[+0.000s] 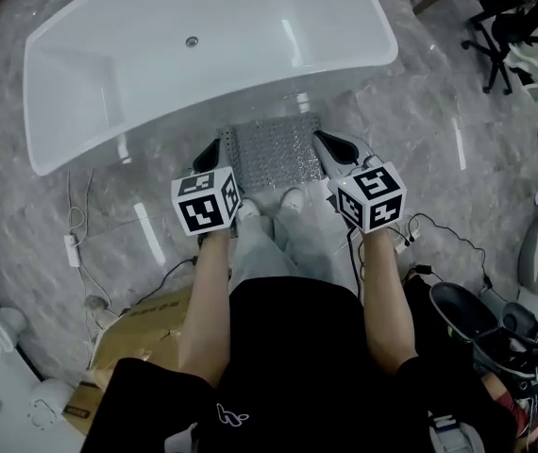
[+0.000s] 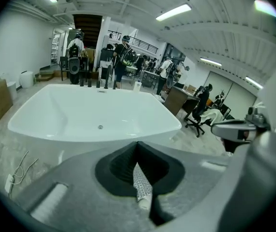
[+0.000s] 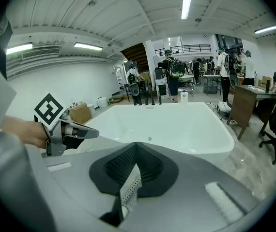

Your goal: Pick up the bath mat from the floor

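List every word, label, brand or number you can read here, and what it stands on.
Nothing can be read as text in any view.
Left marker cube, right marker cube: black-and-white square patterns, no letters or digits.
Black shorts: a small white logo, no legible letters.
Cardboard box: faint print, too small to read.
Bath mat and bathtub: no print visible.

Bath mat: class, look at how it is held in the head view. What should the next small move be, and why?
Probably raise both tools together, kept level. The left tool and right tool are each shut on a side edge of the bath mat, spread between them beside the bathtub; whether it hangs clear of the floor cannot be told.
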